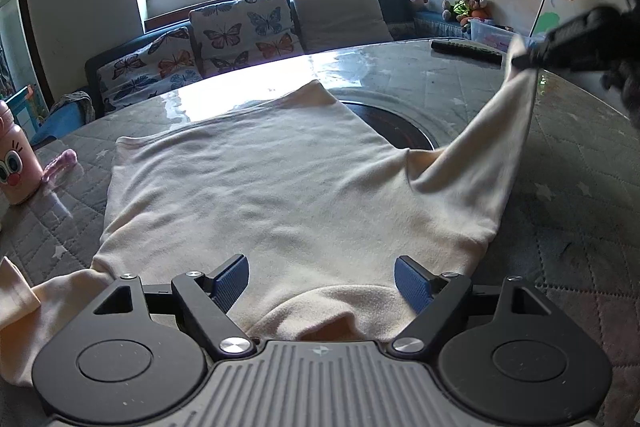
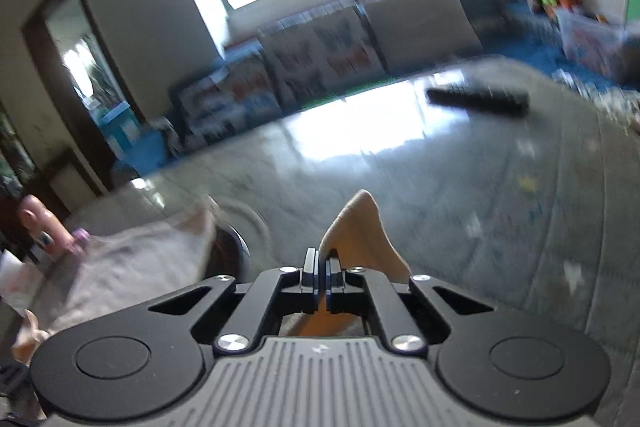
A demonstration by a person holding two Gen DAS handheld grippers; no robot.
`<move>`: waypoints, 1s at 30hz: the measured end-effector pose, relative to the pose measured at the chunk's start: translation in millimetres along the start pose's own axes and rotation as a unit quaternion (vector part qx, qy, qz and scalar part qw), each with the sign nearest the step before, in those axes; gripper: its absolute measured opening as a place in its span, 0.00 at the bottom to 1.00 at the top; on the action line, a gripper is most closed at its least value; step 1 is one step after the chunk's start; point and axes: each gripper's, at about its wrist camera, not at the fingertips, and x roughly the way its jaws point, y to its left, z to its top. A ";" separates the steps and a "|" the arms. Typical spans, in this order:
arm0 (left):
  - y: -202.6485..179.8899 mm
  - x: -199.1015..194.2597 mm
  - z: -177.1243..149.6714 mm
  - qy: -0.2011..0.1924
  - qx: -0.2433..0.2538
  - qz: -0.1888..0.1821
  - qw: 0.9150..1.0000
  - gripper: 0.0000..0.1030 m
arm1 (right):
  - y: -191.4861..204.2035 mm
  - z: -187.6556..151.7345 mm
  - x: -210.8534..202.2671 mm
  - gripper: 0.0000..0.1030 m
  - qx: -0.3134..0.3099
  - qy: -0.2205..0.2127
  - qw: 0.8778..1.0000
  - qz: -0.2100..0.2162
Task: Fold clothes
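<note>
Here, one cream long-sleeved top (image 1: 272, 183) lies spread flat on a round table (image 1: 568, 163) covered by a grey quilted cloth, between two grippers. The left gripper (image 1: 320, 281) hovers over the collar with its jaws wide apart and nothing between them, while the right gripper (image 2: 322, 273) is clamped tight on the cuff of one sleeve (image 1: 480, 147), lifting it off the table. One black remote (image 1: 466, 51) lies near the far edge, one pink bottle (image 1: 18, 155) stands at the left, and a dark round inset (image 1: 394, 125) shows partly under the top.
</note>
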 end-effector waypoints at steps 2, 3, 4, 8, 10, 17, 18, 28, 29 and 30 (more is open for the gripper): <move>-0.3 1.2 -0.3 0.001 0.000 -0.001 1.000 0.80 | 2.2 3.8 -13.0 0.02 -0.007 -0.022 1.000 0.013; -0.4 1.8 -0.5 0.001 0.001 -0.002 1.000 0.80 | -0.1 3.3 -16.7 0.02 -0.008 -0.023 1.000 0.012; -0.4 2.3 -0.9 0.002 0.001 -0.002 1.000 0.80 | -3.1 2.3 -19.8 0.02 -0.008 -0.022 1.000 0.010; -0.7 3.3 -1.5 0.003 0.003 -0.005 1.000 0.80 | -26.4 -12.4 -17.2 0.08 -0.001 0.014 0.999 -0.052; -0.9 3.9 -1.5 0.003 0.004 -0.005 1.000 0.80 | -37.2 -17.3 -15.7 0.10 0.001 0.027 0.996 -0.079; -2.6 4.9 -2.0 0.005 0.005 -0.006 1.000 0.80 | -26.1 -13.8 -6.7 0.18 -0.031 0.028 0.997 -0.072; -2.5 4.2 -2.0 0.004 0.005 -0.006 1.000 0.80 | -22.3 -13.4 -1.8 0.20 -0.037 0.033 0.997 -0.065; 0.4 2.1 -1.1 0.006 0.003 -0.003 1.000 0.82 | -11.3 -14.7 50.4 0.22 -0.071 0.061 0.993 -0.067; 0.1 1.7 -0.9 0.005 0.003 -0.003 1.000 0.82 | -11.6 -13.7 51.5 0.25 -0.073 0.060 0.993 -0.067; -0.3 1.2 -0.6 0.004 0.003 -0.002 1.000 0.82 | -11.5 -12.0 52.3 0.26 -0.072 0.059 0.993 -0.068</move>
